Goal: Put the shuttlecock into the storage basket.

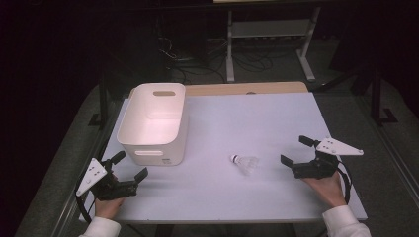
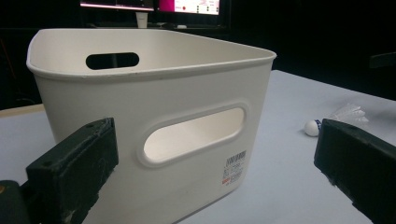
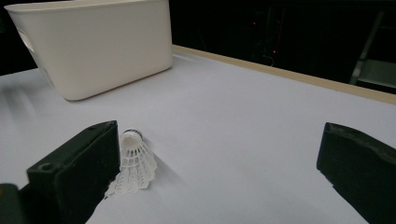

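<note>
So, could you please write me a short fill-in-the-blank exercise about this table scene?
1. The shuttlecock lies on its ____ on the table.
2. The white bin holds ____.
3. The right gripper has its jaws ____, with nothing between them.
4. The gripper nearer the bin is the ____ gripper.

Missing words: side; nothing; open; left
</note>
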`<state>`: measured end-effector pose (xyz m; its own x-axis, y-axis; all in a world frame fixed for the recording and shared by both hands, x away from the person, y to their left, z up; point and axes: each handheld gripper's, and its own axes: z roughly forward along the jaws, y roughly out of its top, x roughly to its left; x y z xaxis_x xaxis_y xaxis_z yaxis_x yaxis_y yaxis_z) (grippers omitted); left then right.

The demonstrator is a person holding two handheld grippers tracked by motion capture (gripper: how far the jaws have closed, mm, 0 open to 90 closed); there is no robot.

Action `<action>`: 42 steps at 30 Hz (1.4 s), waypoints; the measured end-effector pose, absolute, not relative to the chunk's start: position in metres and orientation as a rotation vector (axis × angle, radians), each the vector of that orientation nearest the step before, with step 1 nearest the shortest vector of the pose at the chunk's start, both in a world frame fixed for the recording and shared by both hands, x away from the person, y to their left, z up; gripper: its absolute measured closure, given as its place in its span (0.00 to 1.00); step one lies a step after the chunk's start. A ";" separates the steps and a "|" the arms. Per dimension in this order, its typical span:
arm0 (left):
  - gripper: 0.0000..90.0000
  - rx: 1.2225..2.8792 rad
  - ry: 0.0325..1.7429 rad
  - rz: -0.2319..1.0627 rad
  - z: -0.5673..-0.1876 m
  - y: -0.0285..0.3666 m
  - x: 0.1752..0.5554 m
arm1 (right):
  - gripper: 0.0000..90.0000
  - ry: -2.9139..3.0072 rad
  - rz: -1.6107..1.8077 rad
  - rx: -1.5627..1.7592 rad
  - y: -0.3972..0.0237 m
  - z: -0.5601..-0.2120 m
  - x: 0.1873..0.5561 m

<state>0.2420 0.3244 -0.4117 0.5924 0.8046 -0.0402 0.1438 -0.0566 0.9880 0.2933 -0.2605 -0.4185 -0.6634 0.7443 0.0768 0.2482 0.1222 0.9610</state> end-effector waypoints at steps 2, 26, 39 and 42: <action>0.00 1.561 0.821 0.654 -0.412 0.324 0.242 | 0.00 1.979 1.564 0.962 -0.261 -0.418 0.294; 0.00 1.562 0.821 0.648 -0.413 0.322 0.243 | 0.00 2.006 1.532 0.950 -0.255 -0.411 0.293; 0.00 1.559 0.827 0.645 -0.413 0.322 0.244 | 0.00 2.113 1.497 0.965 -0.249 -0.404 0.302; 0.00 1.557 0.829 0.643 -0.413 0.322 0.243 | 0.00 2.133 1.492 0.958 -0.246 -0.402 0.304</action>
